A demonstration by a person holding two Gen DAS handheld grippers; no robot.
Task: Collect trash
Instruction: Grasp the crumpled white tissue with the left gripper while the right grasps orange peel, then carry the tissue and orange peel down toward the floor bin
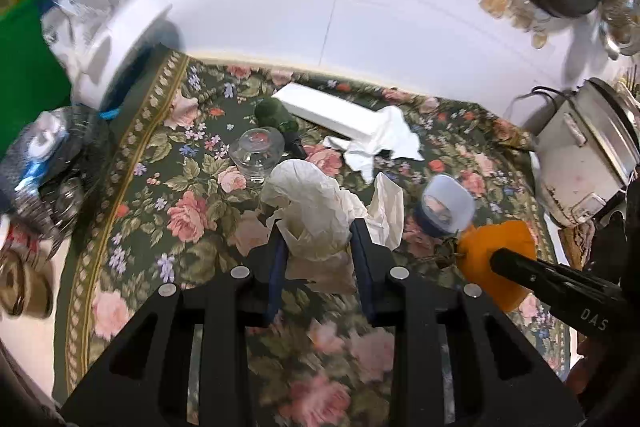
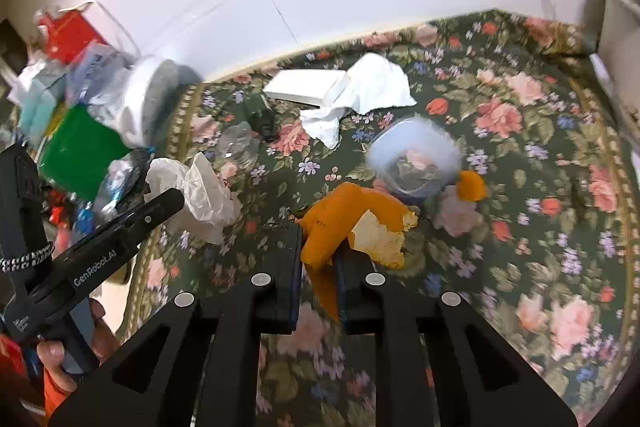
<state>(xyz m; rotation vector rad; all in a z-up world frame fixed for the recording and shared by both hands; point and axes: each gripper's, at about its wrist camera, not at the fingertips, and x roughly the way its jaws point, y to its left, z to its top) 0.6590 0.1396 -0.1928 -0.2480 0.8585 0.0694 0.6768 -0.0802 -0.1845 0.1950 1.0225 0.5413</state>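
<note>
My left gripper (image 1: 318, 233) is shut on a crumpled off-white paper wad (image 1: 316, 203), which also shows in the right wrist view (image 2: 204, 193) at the left. My right gripper (image 2: 318, 241) is shut on an orange peel (image 2: 340, 223) with pale pith; the peel shows in the left wrist view (image 1: 494, 255) at the right. Both are held above a floral tablecloth (image 2: 540, 187). A white crumpled tissue (image 2: 368, 91) lies farther back on the cloth, beside a flat white box (image 2: 304, 87).
A clear plastic cup with a blue rim (image 2: 414, 159) lies by the peel. An upturned glass jar (image 1: 258, 151) and a dark green bottle (image 1: 276, 117) lie near the tissue. A white round container (image 1: 120, 47) and bags crowd the left. A rice cooker (image 1: 588, 151) stands right.
</note>
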